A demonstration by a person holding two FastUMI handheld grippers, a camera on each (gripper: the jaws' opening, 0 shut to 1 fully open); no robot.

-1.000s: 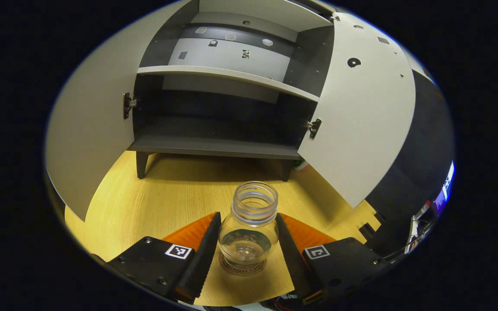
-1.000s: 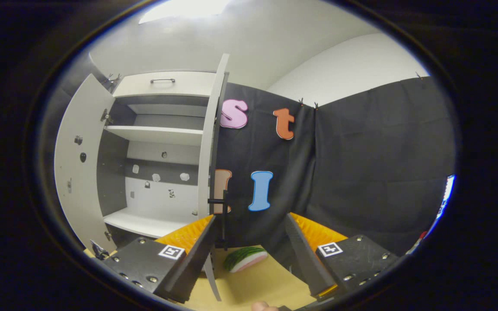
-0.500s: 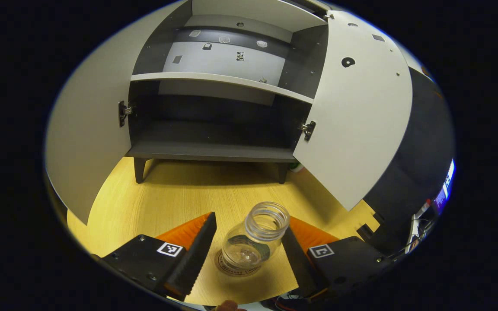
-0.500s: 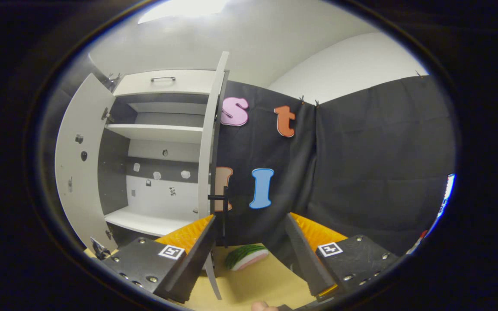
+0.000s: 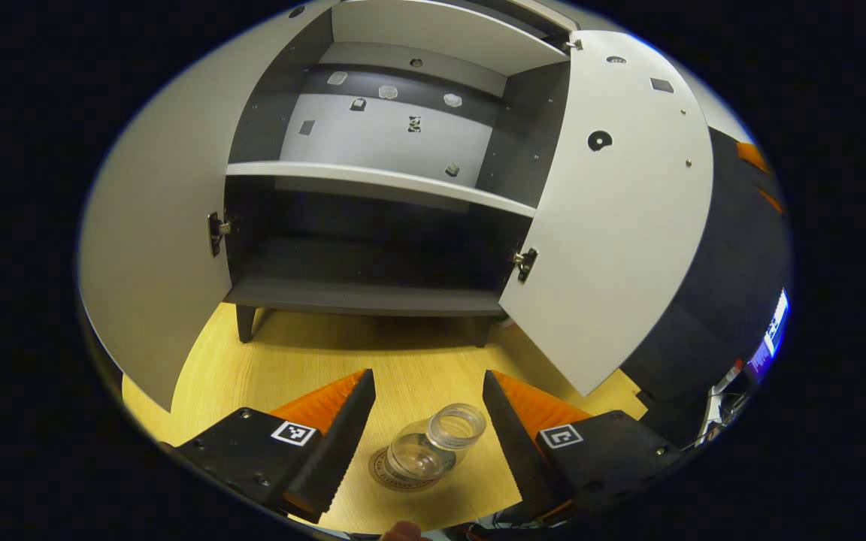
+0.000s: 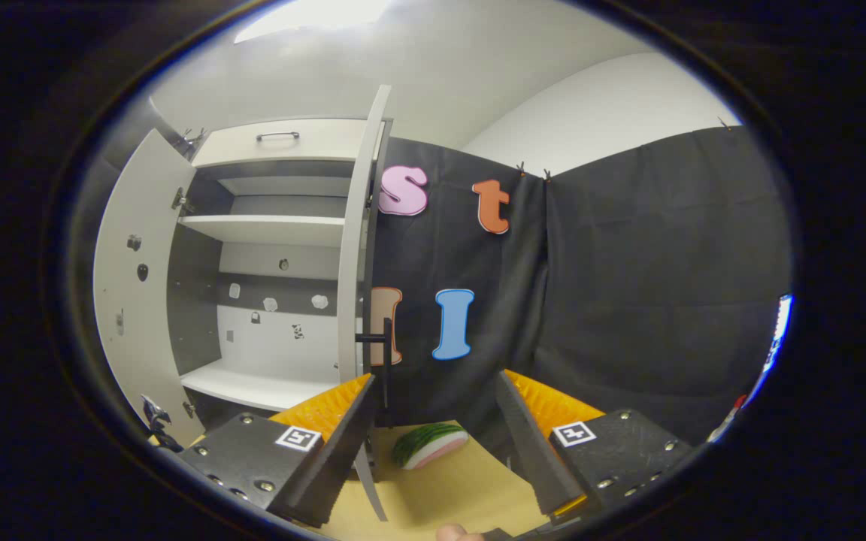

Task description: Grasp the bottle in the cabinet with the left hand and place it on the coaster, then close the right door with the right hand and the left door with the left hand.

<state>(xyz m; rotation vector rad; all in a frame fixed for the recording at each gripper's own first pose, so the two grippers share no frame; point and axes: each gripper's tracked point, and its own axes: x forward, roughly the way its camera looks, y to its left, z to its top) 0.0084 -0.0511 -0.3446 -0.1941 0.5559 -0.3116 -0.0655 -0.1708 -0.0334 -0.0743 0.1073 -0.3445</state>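
A clear, uncapped bottle (image 5: 433, 449) stands on a round coaster (image 5: 384, 475) on the wooden table (image 5: 290, 368). My left gripper (image 5: 427, 436) hovers above it, open, its fingers apart from the glass on both sides. Beyond it the cabinet (image 5: 373, 225) has both doors swung out: the left door (image 5: 155, 240) and the right door (image 5: 613, 225). In the right gripper view, my right gripper (image 6: 437, 443) is open and holds nothing; the right door's edge (image 6: 358, 248) with its dark handle (image 6: 384, 361) stands just past its left finger.
A watermelon-slice toy (image 6: 429, 445) lies on the table between my right fingers' tips, farther off. The cabinet's lower shelf (image 5: 365, 289) and white upper shelf (image 5: 373, 180) carry nothing. A lit screen (image 5: 771, 334) shows at the far right.
My left gripper has let go of the bottle and risen away from it, so the bottle looks smaller and lower. The right gripper has barely shifted.
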